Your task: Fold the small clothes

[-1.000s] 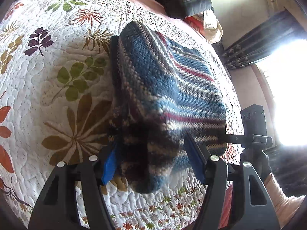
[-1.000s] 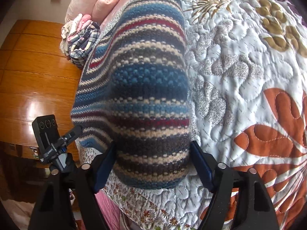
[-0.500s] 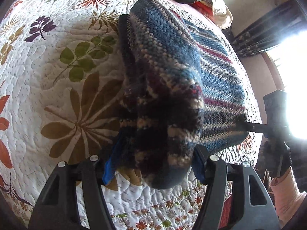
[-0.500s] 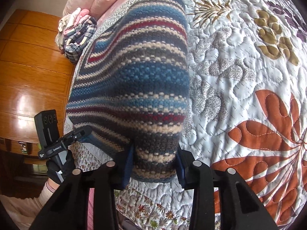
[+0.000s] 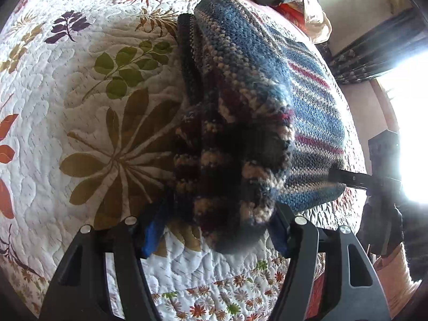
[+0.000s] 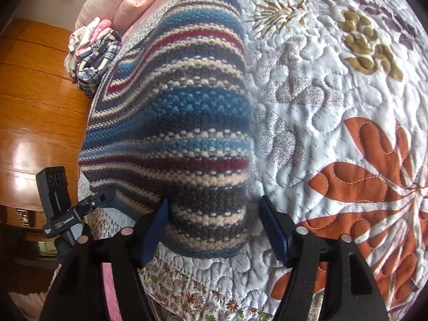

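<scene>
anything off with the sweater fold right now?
Slightly. The striped knit sweater is bunched into a thick lump at its near left corner, between the left hand-held gripper fingers, not flat on the quilt. At the right hand-held gripper it lies smoother.

Daylight, blown-out glare at the window on the left view's right edge. Striped knit garment nearest the lens blurred, shadowed. Fisheye bending, dark corners.

Small white letters are showing on the left tool, seen from the right wrist view. They are too tiny and blurry to read. No other words or numbers are showing.
</scene>
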Action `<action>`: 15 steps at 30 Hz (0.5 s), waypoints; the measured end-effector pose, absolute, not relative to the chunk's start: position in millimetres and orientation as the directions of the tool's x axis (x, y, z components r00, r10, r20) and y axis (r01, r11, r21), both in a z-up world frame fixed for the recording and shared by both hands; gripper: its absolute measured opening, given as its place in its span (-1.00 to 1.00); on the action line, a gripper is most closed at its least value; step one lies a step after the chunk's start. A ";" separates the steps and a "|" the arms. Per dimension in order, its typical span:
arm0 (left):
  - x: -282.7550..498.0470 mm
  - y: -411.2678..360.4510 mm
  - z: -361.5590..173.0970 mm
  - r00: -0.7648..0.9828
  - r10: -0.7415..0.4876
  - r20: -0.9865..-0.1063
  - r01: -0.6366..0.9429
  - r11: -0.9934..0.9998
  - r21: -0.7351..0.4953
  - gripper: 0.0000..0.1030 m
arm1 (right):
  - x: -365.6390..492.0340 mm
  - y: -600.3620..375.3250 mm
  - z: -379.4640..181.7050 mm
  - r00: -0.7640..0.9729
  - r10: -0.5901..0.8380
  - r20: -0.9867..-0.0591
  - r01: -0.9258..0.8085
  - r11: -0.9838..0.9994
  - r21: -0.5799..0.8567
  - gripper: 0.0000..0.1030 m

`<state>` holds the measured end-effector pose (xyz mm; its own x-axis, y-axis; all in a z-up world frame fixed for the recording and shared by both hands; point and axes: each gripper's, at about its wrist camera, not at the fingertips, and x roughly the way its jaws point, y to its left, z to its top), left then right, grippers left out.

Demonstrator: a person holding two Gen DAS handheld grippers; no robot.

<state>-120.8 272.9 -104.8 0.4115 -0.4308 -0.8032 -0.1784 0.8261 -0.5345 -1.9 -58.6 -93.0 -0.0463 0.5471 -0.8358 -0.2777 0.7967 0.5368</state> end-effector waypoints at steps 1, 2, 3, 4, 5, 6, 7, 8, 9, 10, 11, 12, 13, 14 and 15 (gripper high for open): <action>-124.1 273.0 -100.7 0.411 -0.421 -0.808 -0.183 0.830 -0.526 0.24 | -4.8 -60.3 -86.6 -0.015 0.517 -0.856 -0.294 0.816 0.498 0.56; -128.7 272.8 -96.4 0.411 -0.409 -0.815 -0.190 0.836 -0.515 0.24 | -7.7 -60.7 -80.8 0.010 0.489 -0.872 -0.306 0.832 0.463 0.62; -132.7 272.9 -92.0 0.412 -0.399 -0.819 -0.195 0.839 -0.507 0.24 | -9.7 -61.1 -75.8 0.026 0.472 -0.881 -0.310 0.842 0.441 0.64; -137.3 272.8 -87.3 0.416 -0.388 -0.822 -0.201 0.843 -0.500 0.24 | -12.6 -63.2 -71.6 0.038 0.464 -0.885 -0.309 0.848 0.431 0.65; -141.3 272.1 -82.1 0.418 -0.376 -0.827 -0.208 0.847 -0.490 0.25 | -15.4 -65.2 -66.3 0.052 0.461 -0.886 -0.307 0.852 0.425 0.66; -145.9 270.6 -76.7 0.418 -0.360 -0.834 -0.217 0.852 -0.476 0.26 | -18.6 -68.0 -62.2 0.063 0.456 -0.888 -0.308 0.855 0.417 0.66; -149.9 269.7 -72.4 0.418 -0.348 -0.839 -0.224 0.856 -0.466 0.29 | -21.5 -68.8 -57.5 0.077 0.441 -0.894 -0.313 0.862 0.399 0.68; -154.5 268.4 -67.7 0.418 -0.334 -0.845 -0.233 0.859 -0.456 0.34 | -24.8 -69.0 -52.5 0.095 0.421 -0.902 -0.321 0.871 0.372 0.69; -158.2 266.9 -63.1 0.419 -0.326 -0.847 -0.240 0.861 -0.449 0.35 | -28.6 -68.6 -47.5 0.114 0.399 -0.910 -0.332 0.879 0.344 0.69; -162.1 264.8 -58.3 0.419 -0.314 -0.852 -0.247 0.863 -0.440 0.36 | -32.8 -68.0 -42.1 0.131 0.383 -0.914 -0.343 0.883 0.321 0.69; -166.1 262.9 -53.3 0.418 -0.300 -0.857 -0.254 0.867 -0.428 0.37 | -37.3 -66.7 -36.5 0.146 0.370 -0.917 -0.353 0.886 0.301 0.71; -169.5 261.5 -49.0 0.419 -0.286 -0.862 -0.261 0.871 -0.416 0.38 | -40.4 -65.0 -32.7 0.158 0.356 -0.921 -0.359 0.890 0.282 0.73; -173.0 260.1 -44.1 0.419 -0.265 -0.868 -0.270 0.877 -0.398 0.43 | -43.8 -64.4 -29.0 0.169 0.342 -0.925 -0.363 0.893 0.264 0.76; -176.7 259.0 -39.0 0.423 -0.245 -0.873 -0.278 0.882 -0.382 0.46 | -48.1 -62.8 -24.4 0.182 0.327 -0.927 -0.372 0.896 0.243 0.76; -179.3 257.2 -33.2 0.425 -0.230 -0.876 -0.282 0.885 -0.369 0.46 | -52.1 -61.0 -19.6 0.199 0.315 -0.928 -0.381 0.897 0.223 0.76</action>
